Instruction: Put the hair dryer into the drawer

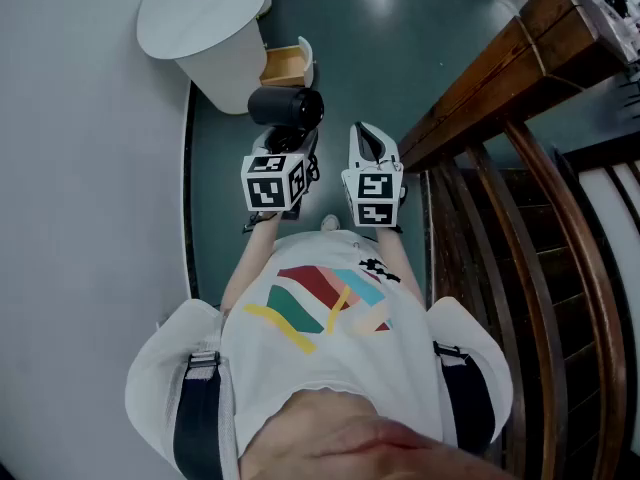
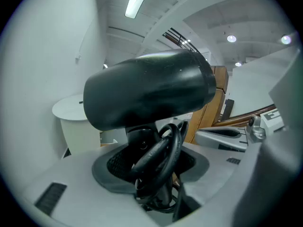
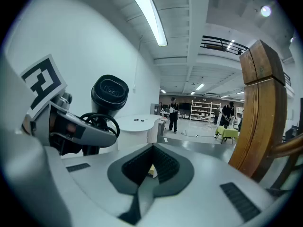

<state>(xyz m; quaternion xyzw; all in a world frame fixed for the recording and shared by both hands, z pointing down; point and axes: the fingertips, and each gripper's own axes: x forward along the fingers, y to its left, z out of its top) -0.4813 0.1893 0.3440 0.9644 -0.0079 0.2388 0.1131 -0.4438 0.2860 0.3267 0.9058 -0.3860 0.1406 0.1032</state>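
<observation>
The black hair dryer (image 1: 285, 106) hangs barrel-sideways in front of me, with my left gripper (image 1: 290, 136) shut on its handle. In the left gripper view the barrel (image 2: 151, 89) fills the middle, and the handle with its looped cord sits between the pads of the left gripper (image 2: 151, 174). Just beyond the dryer, a wooden drawer (image 1: 283, 66) stands open from a white round cabinet (image 1: 205, 18). My right gripper (image 1: 371, 136) is level with the left one, to its right, shut and holding nothing; its pads (image 3: 156, 167) meet. The hair dryer (image 3: 109, 94) shows to its left.
A dark wooden stair rail and post (image 1: 500, 78) run close along the right side; the post (image 3: 260, 108) rises near the right gripper. A white wall (image 1: 80, 218) bounds the left. Dark green floor (image 1: 400, 38) lies around the cabinet. People (image 3: 173, 113) stand far off.
</observation>
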